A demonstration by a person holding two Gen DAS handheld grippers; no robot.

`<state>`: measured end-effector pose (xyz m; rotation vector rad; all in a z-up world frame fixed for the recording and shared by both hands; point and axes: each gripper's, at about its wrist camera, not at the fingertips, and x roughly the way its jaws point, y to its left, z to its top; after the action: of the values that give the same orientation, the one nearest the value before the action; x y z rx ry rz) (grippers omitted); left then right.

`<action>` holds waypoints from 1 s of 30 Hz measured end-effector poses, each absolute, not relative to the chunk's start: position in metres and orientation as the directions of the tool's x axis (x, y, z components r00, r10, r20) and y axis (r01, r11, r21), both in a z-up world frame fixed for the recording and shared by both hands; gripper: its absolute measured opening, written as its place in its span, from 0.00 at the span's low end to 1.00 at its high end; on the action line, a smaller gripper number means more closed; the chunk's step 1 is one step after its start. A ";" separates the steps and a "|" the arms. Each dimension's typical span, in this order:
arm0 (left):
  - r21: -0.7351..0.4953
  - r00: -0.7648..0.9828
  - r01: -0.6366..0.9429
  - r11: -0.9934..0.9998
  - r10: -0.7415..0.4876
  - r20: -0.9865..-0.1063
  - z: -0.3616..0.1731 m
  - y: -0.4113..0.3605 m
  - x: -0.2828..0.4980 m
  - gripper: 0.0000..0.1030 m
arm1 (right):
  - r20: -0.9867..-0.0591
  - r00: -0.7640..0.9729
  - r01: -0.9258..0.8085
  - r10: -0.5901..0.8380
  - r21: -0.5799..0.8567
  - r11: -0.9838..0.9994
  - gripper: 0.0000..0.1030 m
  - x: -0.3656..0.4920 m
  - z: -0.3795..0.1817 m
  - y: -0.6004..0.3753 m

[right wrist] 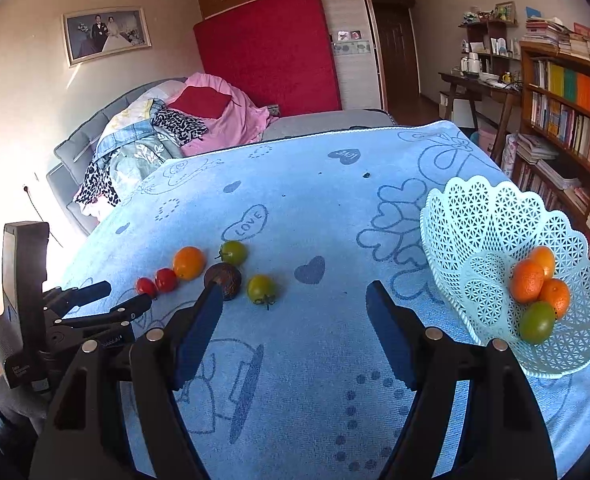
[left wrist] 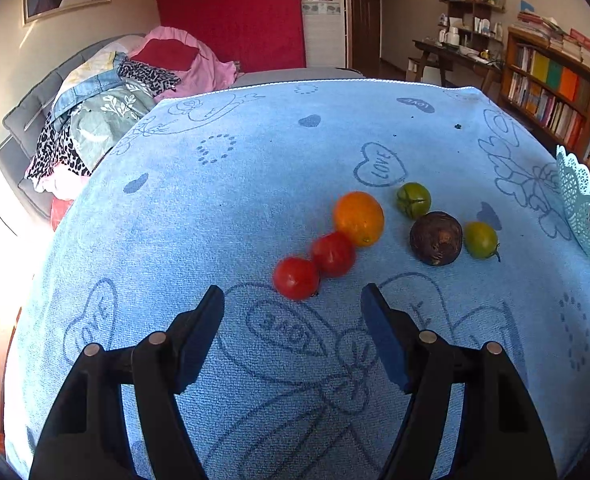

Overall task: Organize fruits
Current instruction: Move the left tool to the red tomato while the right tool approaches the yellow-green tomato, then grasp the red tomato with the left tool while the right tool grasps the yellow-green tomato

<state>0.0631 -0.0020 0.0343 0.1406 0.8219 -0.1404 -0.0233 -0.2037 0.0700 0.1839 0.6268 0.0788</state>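
On the blue cloth lie two red tomatoes (left wrist: 295,278) (left wrist: 333,253), an orange fruit (left wrist: 359,218), a dark brown round fruit (left wrist: 435,238) and two green tomatoes (left wrist: 413,199) (left wrist: 481,240). My left gripper (left wrist: 292,291) is open, its fingertips just short of the nearest red tomato, nothing pressed between them. In the right wrist view the left gripper (right wrist: 129,294) sits beside that red tomato (right wrist: 146,286). My right gripper (right wrist: 294,288) is open and empty above bare cloth, between the dark fruit (right wrist: 227,276) and the white lattice basket (right wrist: 475,200). The basket holds three orange fruits (right wrist: 527,280) and a green one (right wrist: 537,322).
The blue towel (right wrist: 315,360) covers the table, whose far edge meets a grey bed heaped with clothes (right wrist: 167,128). A bookshelf (right wrist: 567,112) stands at the right, past the basket. The basket's rim (left wrist: 579,200) shows at the right edge of the left wrist view.
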 end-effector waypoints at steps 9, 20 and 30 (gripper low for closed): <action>0.038 0.639 0.190 0.981 -0.094 -0.764 0.023 -0.001 0.079 0.50 | -0.605 0.780 -0.030 0.158 0.216 0.976 0.73 -0.015 0.058 -0.199; -0.006 0.643 0.194 0.981 -0.132 -0.755 0.023 0.006 0.077 0.26 | -0.655 0.723 -0.071 0.220 0.246 0.967 0.73 0.001 0.038 -0.188; -0.035 0.657 0.196 0.980 -0.157 -0.737 0.028 0.012 0.070 0.25 | -0.732 0.646 -0.110 0.219 0.194 0.975 0.49 0.039 0.020 -0.168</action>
<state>0.0697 0.0118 0.0276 0.0488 0.8296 -0.2000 0.0392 -0.1683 0.0202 0.1369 0.8493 0.1874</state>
